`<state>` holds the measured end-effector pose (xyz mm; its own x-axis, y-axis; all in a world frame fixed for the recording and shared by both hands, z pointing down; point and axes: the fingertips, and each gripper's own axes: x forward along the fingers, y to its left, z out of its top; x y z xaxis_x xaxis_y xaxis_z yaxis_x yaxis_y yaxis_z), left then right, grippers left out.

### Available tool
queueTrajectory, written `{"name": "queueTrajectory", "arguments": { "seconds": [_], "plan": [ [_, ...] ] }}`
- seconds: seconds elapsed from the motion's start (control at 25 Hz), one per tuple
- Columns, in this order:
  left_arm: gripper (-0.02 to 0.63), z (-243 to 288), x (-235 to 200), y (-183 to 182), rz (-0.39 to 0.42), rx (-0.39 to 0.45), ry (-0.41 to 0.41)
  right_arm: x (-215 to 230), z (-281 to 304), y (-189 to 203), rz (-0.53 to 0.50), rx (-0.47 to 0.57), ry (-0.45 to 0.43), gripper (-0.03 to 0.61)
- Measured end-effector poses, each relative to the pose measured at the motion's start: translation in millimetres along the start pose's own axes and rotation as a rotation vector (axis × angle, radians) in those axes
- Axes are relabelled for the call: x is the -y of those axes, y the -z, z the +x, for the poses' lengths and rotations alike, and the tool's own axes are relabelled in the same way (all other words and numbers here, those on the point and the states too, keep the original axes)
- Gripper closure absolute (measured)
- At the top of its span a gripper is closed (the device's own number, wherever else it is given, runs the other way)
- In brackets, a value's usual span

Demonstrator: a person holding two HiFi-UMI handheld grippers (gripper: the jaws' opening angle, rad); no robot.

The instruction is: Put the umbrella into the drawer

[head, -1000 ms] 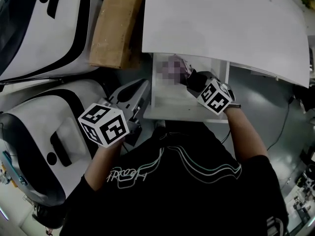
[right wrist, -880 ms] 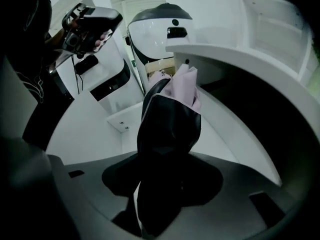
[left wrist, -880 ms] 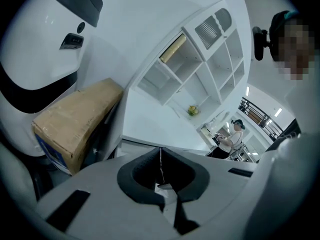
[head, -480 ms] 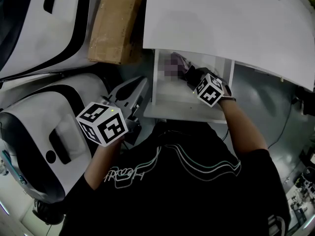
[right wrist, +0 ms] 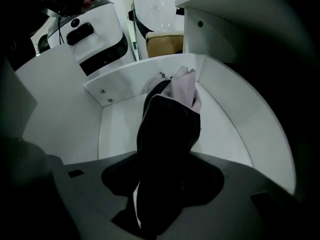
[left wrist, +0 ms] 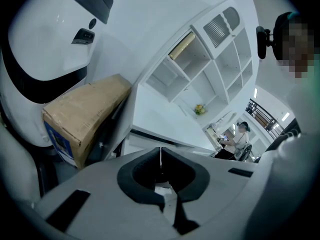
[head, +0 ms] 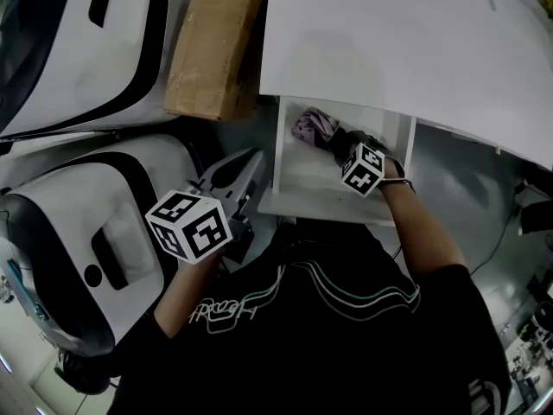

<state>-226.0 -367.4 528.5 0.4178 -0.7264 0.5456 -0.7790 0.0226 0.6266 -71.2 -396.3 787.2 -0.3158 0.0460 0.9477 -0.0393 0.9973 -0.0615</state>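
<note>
The left tongs (left wrist: 160,156) are clenched on nothing. They hang outside the drawer (head: 298,204), which lies open to their right. They have hardly shifted over the last second, with the cardboard box (head: 216,46) ahead and to their left.

The change is on the right. The right tongs (head: 335,141) have sunk from above the drawer's rim down into it, under the edge of the white counter (head: 415,41), and now point steeply down. They are grasping the umbrella (right wrist: 167,119). Its dark sleeve fills the gap between the jaws, and its pink folds reach beyond the tips toward the drawer's far wall. The jaws are beginning to ease open around it.

I judge that the umbrella is now inside the drawer, low over its floor or on it; which one cannot be told. The placing looks nearly done. What remains seems to be letting go, lifting clear and perhaps pushing the drawer shut.
</note>
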Motion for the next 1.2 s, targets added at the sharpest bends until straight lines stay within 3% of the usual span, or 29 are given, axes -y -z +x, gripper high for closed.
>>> {"name": "queueTrajectory", "arguments": {
  "seconds": [0.24,0.48,0.6,0.8,1.0,1.2],
  "plan": [
    [0.591,-14.1,5.0,6.1,-0.001,0.010,0.002,-4.4,-5.4,2.2,0.014,-0.018,0.015,0.351],
    [0.589,-31.1,14.2,11.5,-0.004,0.035,0.030,9.4,-49.6,-7.5,-0.016,0.009,0.143,0.325],
    [0.589,-43.9,24.1,13.8,0.005,0.054,0.055,12.0,-92.6,-22.3,0.040,0.085,0.198,0.325],
    [0.589,-68.7,49.2,23.5,0.026,0.072,0.116,-6.7,-182.0,-50.4,0.165,0.290,0.266,0.327],
    [0.589,-98.4,80.8,31.8,0.065,0.098,0.165,-71.4,-287.3,-94.9,0.314,0.639,0.179,0.327],
    [0.589,-134.0,121.0,35.4,0.152,0.136,0.231,-133.2,-373.6,-119.9,0.435,0.963,0.032,0.328]
  ]
}}
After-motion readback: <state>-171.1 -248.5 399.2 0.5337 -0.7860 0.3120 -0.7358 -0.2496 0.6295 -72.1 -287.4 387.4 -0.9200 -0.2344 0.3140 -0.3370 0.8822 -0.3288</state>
